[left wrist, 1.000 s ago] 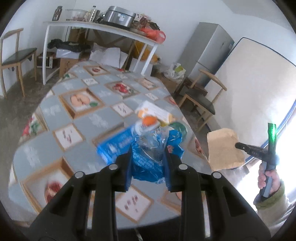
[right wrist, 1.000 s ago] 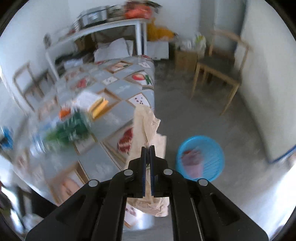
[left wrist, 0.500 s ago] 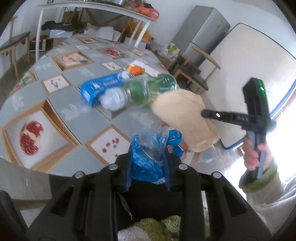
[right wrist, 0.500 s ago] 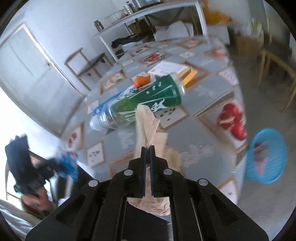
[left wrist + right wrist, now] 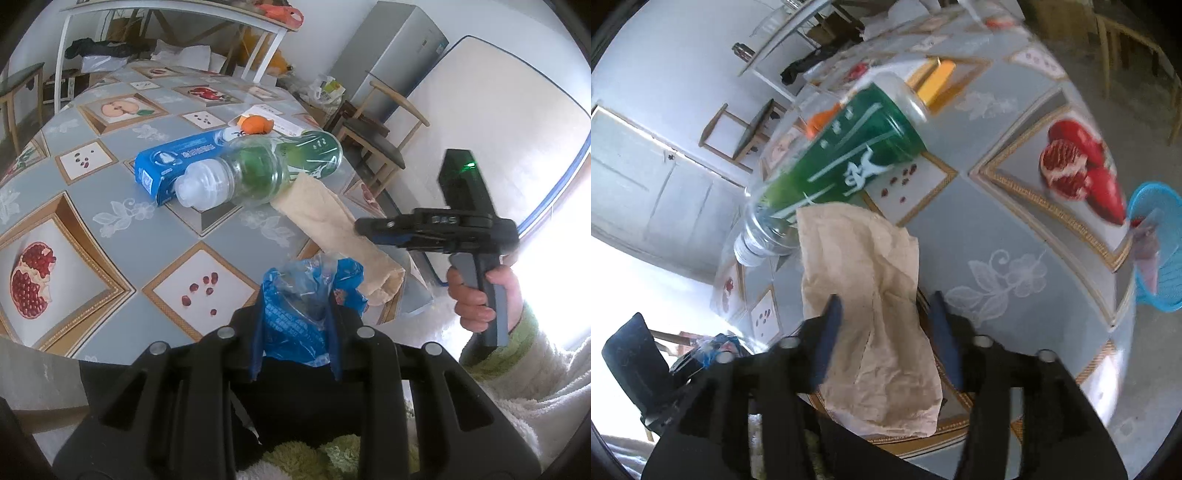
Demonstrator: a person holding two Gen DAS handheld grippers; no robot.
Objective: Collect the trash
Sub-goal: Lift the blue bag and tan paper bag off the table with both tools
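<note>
My left gripper (image 5: 295,312) is shut on a crumpled blue plastic wrapper (image 5: 314,273), held just off the near edge of the table (image 5: 122,236). My right gripper (image 5: 884,306) has its jaws opening. A brown paper bag (image 5: 864,266) lies between them on the table edge, and the pads stand apart from it. The bag's far end touches a green plastic bottle (image 5: 842,155) lying on its side. In the left wrist view the right gripper (image 5: 360,224) is at the bag (image 5: 325,218), with the bottle (image 5: 266,170) and a blue carton (image 5: 173,162) behind it.
Orange peel (image 5: 256,123) and papers lie further back on the table. A blue basket (image 5: 1156,251) with some trash sits on the floor off the table's right side. Wooden chairs (image 5: 373,136), a fridge (image 5: 391,48) and a cluttered white shelf table (image 5: 177,14) stand beyond.
The right gripper's jaws have spread off the paper bag, which now rests on the table by the bottle. Both grippers have sunk toward the table. The left still clamps the wrapper.
</note>
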